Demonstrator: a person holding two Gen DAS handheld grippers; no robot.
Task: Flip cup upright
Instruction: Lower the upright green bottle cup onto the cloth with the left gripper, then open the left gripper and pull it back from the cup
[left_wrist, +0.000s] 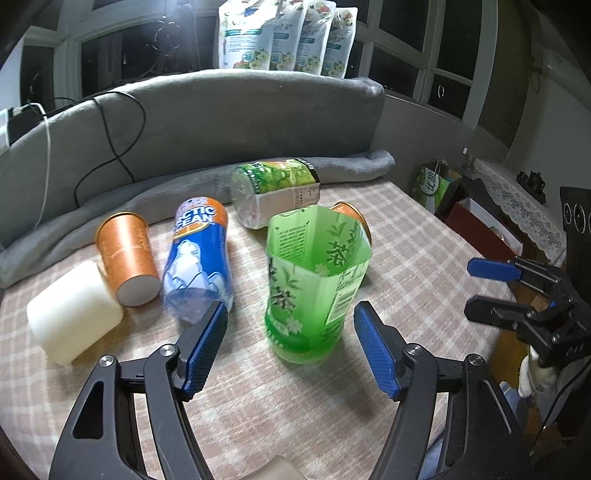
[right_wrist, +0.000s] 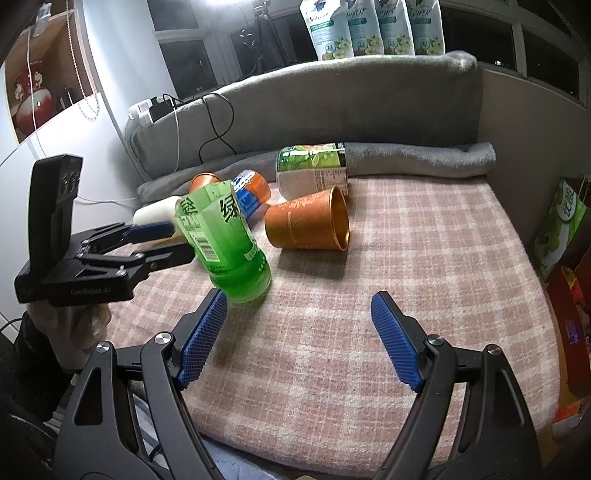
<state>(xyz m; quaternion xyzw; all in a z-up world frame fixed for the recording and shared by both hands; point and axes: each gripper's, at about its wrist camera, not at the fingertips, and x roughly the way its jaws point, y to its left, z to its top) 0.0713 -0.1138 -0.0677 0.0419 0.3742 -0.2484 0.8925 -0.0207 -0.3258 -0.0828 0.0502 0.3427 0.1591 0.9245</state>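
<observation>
A green cut-bottle cup (left_wrist: 314, 288) stands upright, open end up, on the plaid cloth, between and just ahead of my open left gripper (left_wrist: 290, 350). It also shows in the right wrist view (right_wrist: 225, 247), with the left gripper (right_wrist: 162, 243) open beside it and not touching. My right gripper (right_wrist: 299, 332) is open and empty above the cloth. An orange cup (right_wrist: 310, 223) lies on its side behind the green cup. Another orange cup (left_wrist: 127, 258), a blue cut bottle (left_wrist: 201, 254) and a white-green cut bottle (left_wrist: 277, 192) also lie on their sides.
A white block (left_wrist: 72, 314) lies at the left. A grey blanket (left_wrist: 221, 122) rises behind the table. Pouches (left_wrist: 288, 37) stand on the windowsill. Bags and boxes (right_wrist: 561, 229) sit off the table's right edge. The right gripper shows in the left wrist view (left_wrist: 476, 288).
</observation>
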